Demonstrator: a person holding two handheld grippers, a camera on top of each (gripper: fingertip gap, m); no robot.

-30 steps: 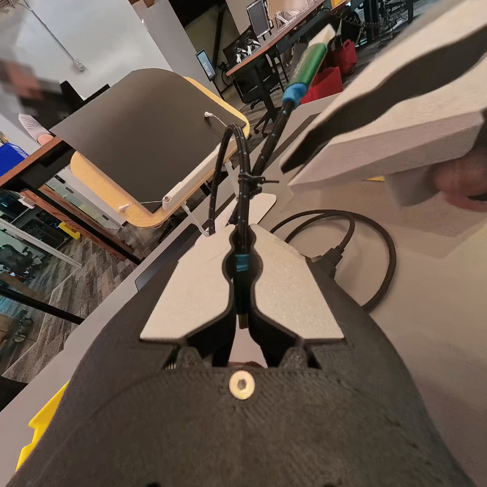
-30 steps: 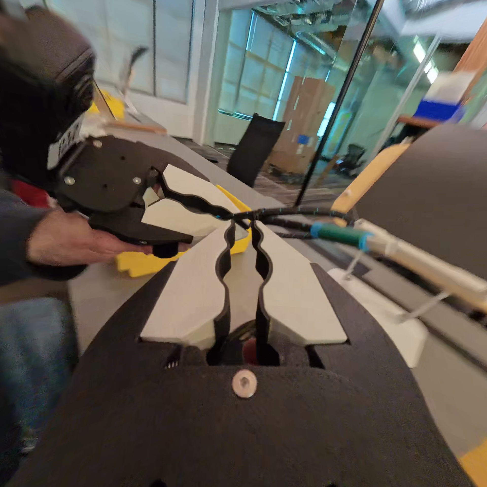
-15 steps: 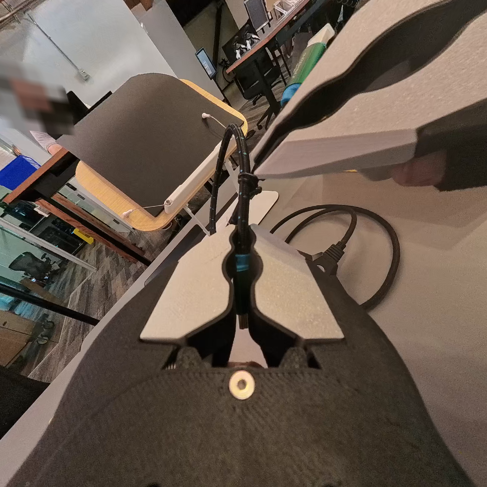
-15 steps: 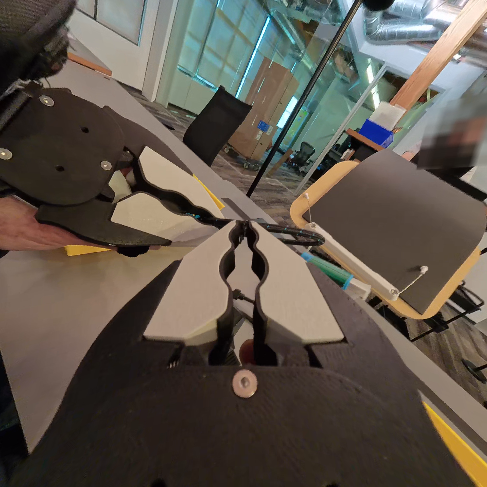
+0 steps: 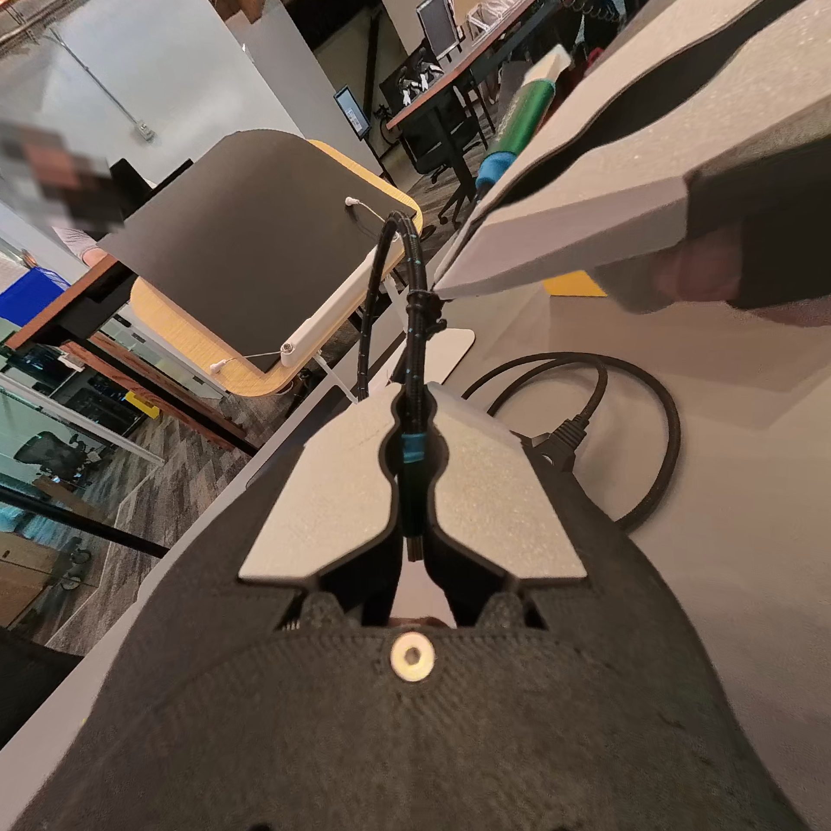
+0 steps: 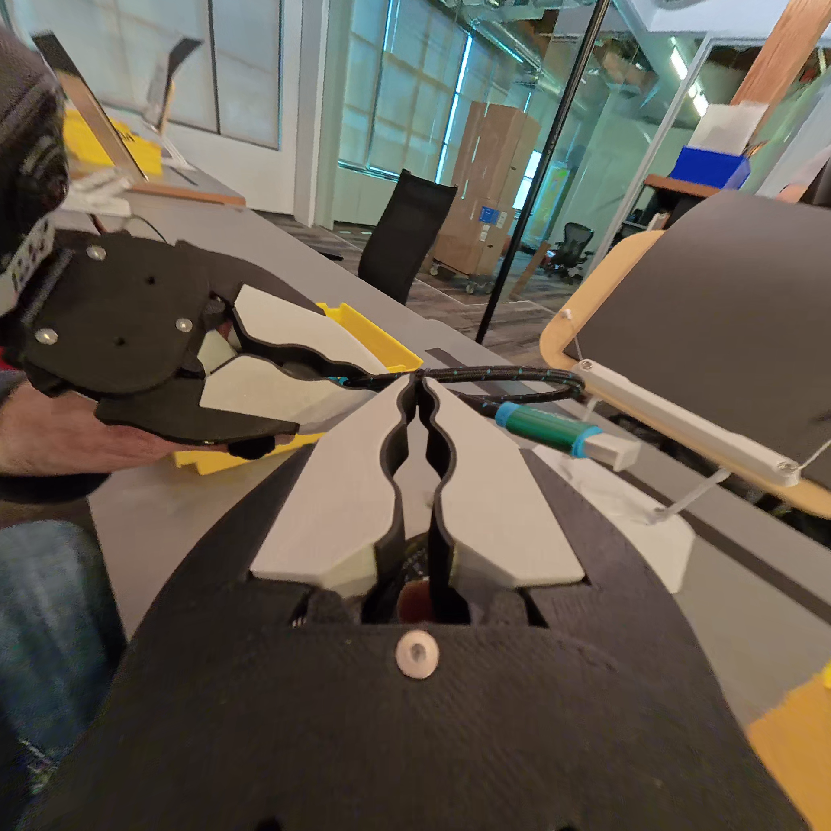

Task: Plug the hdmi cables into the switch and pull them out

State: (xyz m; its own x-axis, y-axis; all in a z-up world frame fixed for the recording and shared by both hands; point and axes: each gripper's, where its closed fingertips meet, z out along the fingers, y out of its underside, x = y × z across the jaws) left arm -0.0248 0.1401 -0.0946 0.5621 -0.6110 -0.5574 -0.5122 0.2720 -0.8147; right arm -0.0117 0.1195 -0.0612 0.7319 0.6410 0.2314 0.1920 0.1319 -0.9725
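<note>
My left gripper [image 5: 411, 391] is shut on the plug [image 5: 411, 494] of a black braided HDMI cable [image 5: 416, 341] with a blue tape band, held above the grey table. The cable loops up and back down. My right gripper [image 6: 416, 382] has its tips shut on the same cable [image 6: 494, 372] at its tie; it also shows in the left wrist view [image 5: 443, 288]. The left gripper [image 6: 359, 377] shows at the left of the right wrist view. A green-wrapped plug [image 6: 544, 427] sits in the small white switch [image 6: 607, 449], just right of the loop.
A second thin black cable [image 5: 665, 431] lies coiled on the table [image 5: 719, 584]. A yellow bin [image 6: 377, 337] sits behind the left gripper. A black board on a wooden panel [image 6: 719, 314] stands at the table's far edge, with a white base plate [image 6: 629, 517] below. The tips of one gripper are about 4 centimetres away from the tips of the other.
My right gripper has moved in to the braided cable's loop and closed its tips on it. My left gripper has kept its hold on the plug and barely moved.
</note>
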